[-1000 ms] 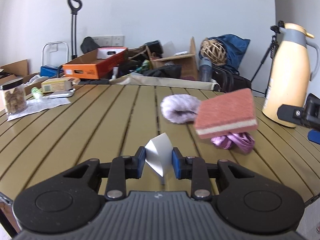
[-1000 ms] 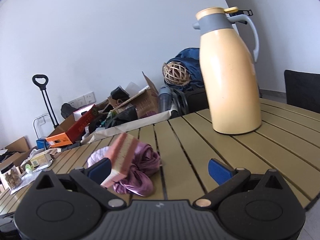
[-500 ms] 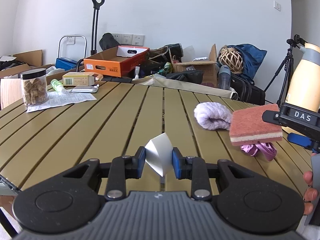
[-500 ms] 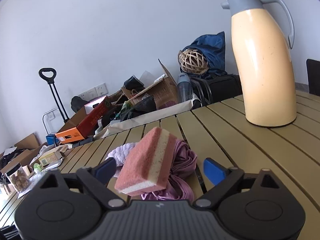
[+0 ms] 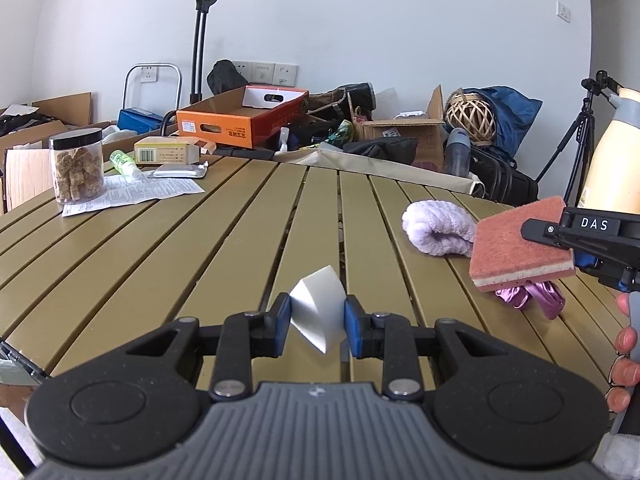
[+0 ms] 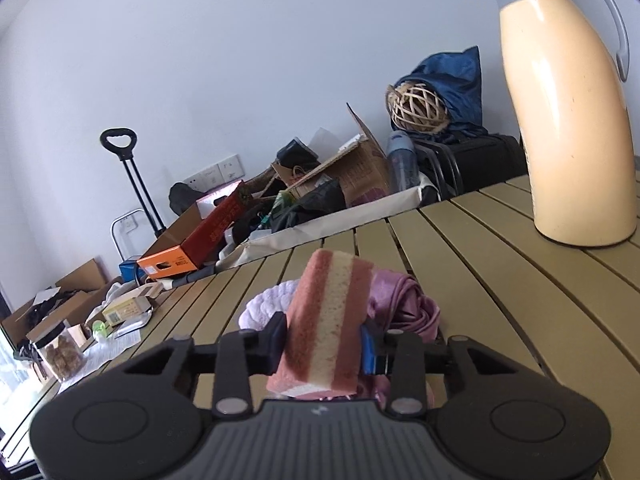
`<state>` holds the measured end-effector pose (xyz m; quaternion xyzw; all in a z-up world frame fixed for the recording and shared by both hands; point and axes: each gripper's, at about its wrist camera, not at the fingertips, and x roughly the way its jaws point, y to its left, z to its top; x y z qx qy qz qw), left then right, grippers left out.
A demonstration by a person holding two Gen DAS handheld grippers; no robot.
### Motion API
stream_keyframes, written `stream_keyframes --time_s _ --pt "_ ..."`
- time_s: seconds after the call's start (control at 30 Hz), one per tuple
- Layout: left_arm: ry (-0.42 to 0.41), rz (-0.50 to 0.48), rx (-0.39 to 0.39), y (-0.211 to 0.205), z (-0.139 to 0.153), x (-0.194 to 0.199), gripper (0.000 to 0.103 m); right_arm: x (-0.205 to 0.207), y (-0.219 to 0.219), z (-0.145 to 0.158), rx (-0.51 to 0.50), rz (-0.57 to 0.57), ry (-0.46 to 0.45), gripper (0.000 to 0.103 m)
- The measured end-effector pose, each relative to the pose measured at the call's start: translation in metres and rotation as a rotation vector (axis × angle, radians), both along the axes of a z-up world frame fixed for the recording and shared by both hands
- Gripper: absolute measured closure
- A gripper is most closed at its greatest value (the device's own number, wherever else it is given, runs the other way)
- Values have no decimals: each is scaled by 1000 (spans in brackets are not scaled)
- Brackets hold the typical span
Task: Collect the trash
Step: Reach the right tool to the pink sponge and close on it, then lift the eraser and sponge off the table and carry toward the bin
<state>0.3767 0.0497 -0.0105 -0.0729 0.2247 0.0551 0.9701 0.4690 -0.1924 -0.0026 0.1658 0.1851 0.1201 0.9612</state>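
Right gripper (image 6: pixel 322 346): jaws closing on a pink-and-cream sponge (image 6: pixel 326 320) standing on edge between them. Purple cloth (image 6: pixel 404 304) lies just beyond the jaws; cream thermos jug (image 6: pixel 568 120) far right.

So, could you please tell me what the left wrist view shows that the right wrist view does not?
Only the left wrist view shows the left tongs shut on a folded white paper, and a tripod.

Only the right wrist view shows the whole thermos with its lid and handle.

Both show the right tongs closing on the pink sponge, the purple cloth, the fluffy lilac cloth, the snack jar and the slatted table.
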Motion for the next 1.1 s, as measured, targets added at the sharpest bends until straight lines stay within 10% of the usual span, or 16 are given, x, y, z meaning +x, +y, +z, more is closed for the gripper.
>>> stream_keyframes --time_s 1.1 --pt "-65 -4 -22 -8 20 -41 74 -107 10 34 -42 50 -206 71"
